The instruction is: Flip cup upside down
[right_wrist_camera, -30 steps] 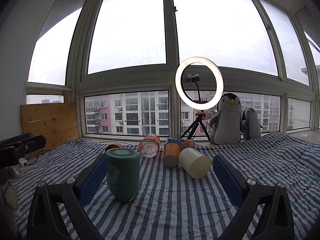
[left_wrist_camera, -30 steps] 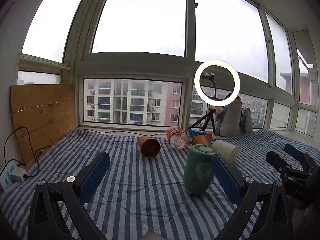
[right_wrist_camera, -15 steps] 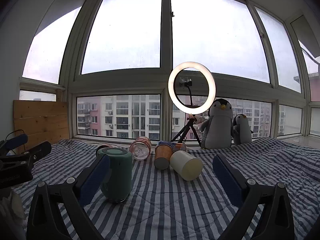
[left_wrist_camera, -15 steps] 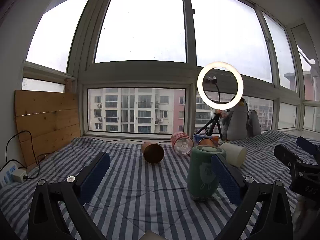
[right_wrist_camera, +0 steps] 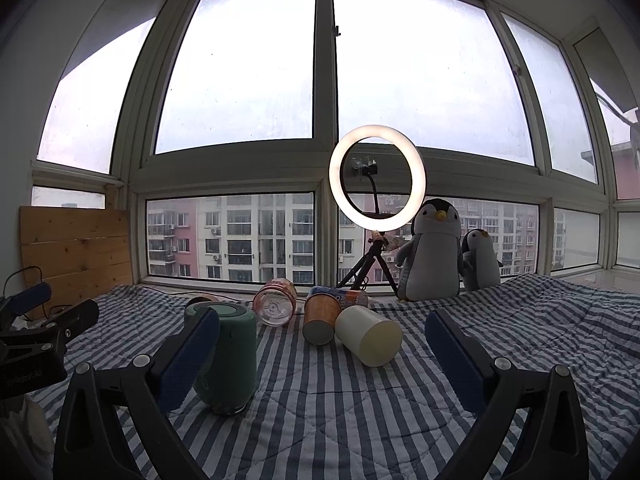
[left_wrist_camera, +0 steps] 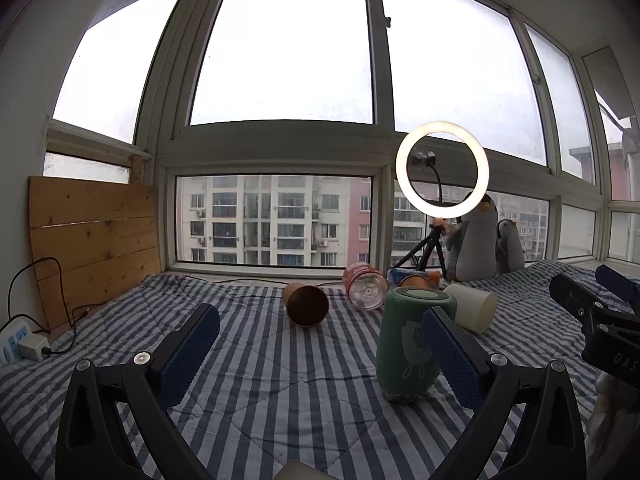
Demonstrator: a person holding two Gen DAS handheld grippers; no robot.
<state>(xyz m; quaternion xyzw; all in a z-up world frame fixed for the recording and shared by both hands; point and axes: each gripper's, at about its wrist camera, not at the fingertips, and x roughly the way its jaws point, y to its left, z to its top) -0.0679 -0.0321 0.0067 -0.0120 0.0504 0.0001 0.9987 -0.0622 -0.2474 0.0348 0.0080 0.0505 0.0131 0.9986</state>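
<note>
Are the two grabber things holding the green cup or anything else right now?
No, nothing is held. Both the left gripper and right gripper have jaws wide apart. The green cup stands free on the striped blanket.

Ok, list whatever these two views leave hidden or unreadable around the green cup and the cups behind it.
- Green cup: right side covered by the left gripper finger, left wrist view; print too small to read.
- Same cup: left side hidden by the right gripper finger, right wrist view.
- Brown cup: mostly behind the green cup there.
- Blue can: label too small.
</note>
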